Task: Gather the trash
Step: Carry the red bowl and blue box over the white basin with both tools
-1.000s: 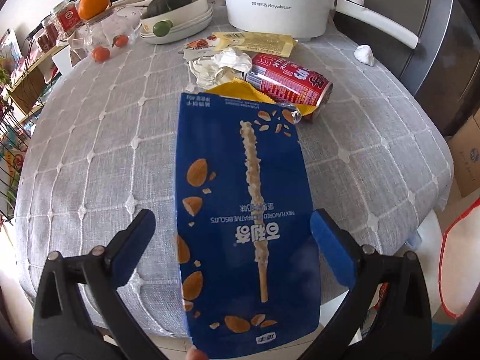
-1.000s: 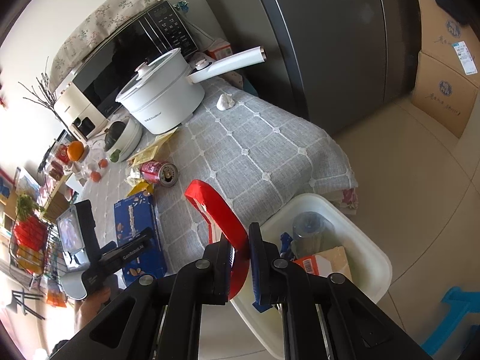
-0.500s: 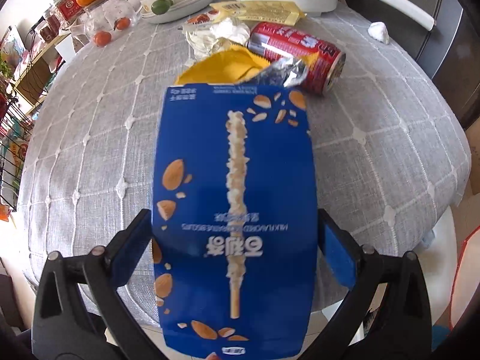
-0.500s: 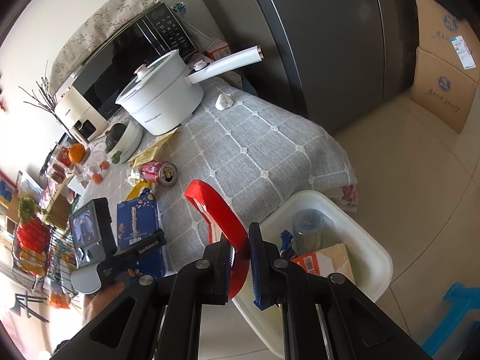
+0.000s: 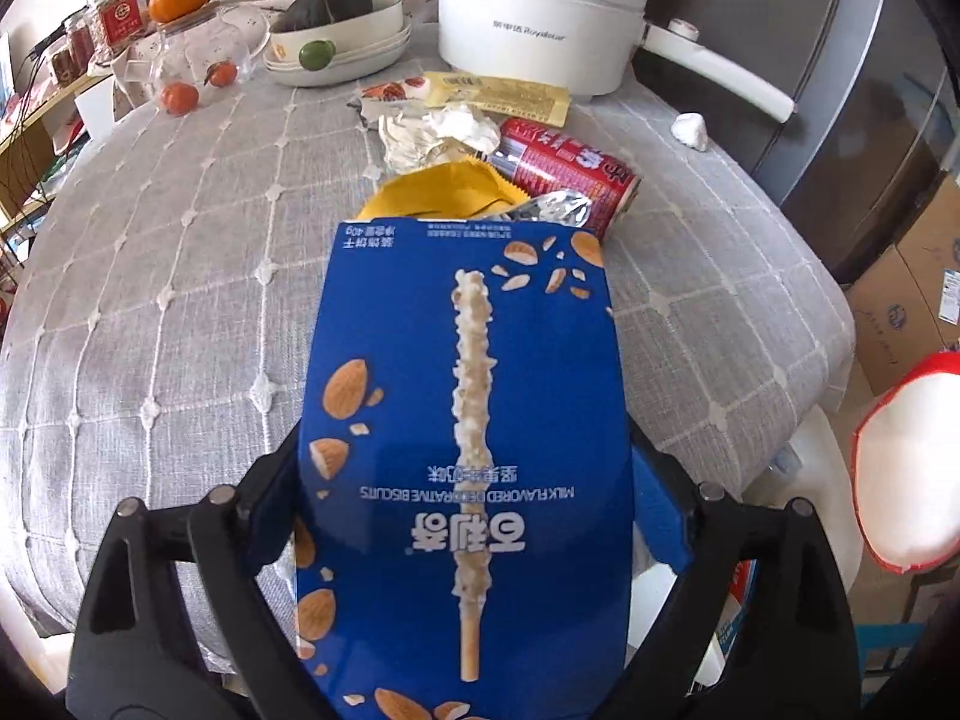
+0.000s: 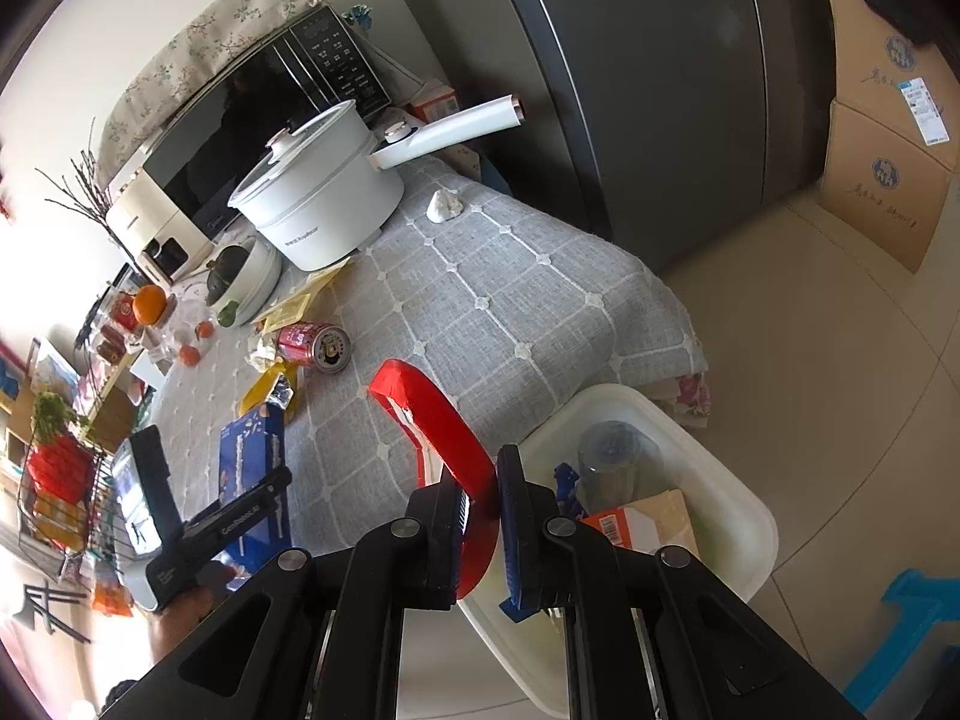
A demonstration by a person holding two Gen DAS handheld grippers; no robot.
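A blue biscuit box [image 5: 468, 420] lies lengthwise at the near edge of the grey-clothed table [image 5: 150, 300], and its near end overhangs the edge. My left gripper [image 5: 465, 489] straddles it. Its jaws are closing, and the blue pads [image 5: 657, 504] meet the box's long sides. Behind the box lie a yellow wrapper [image 5: 444, 192], a red can [image 5: 570, 171] on its side, crumpled tissue [image 5: 444, 126] and a yellow sachet [image 5: 504, 96]. My right gripper [image 6: 486, 480] is shut on the wall of a red paper bowl [image 6: 432, 414] beside a white bin [image 6: 630, 402] on the floor.
A white electric pot [image 5: 540, 30] with a long handle, stacked bowls [image 5: 336, 54], oranges and jars line the table's far side. A small white wad [image 5: 690, 131] lies near the right edge. A fridge [image 6: 660, 90], cardboard boxes [image 6: 882, 180] and a blue stool [image 6: 912, 618] stand around.
My left gripper's jaws have narrowed from well clear of the blue box to its sides, and the view over the table shifted. The right gripper and red bowl have not moved.
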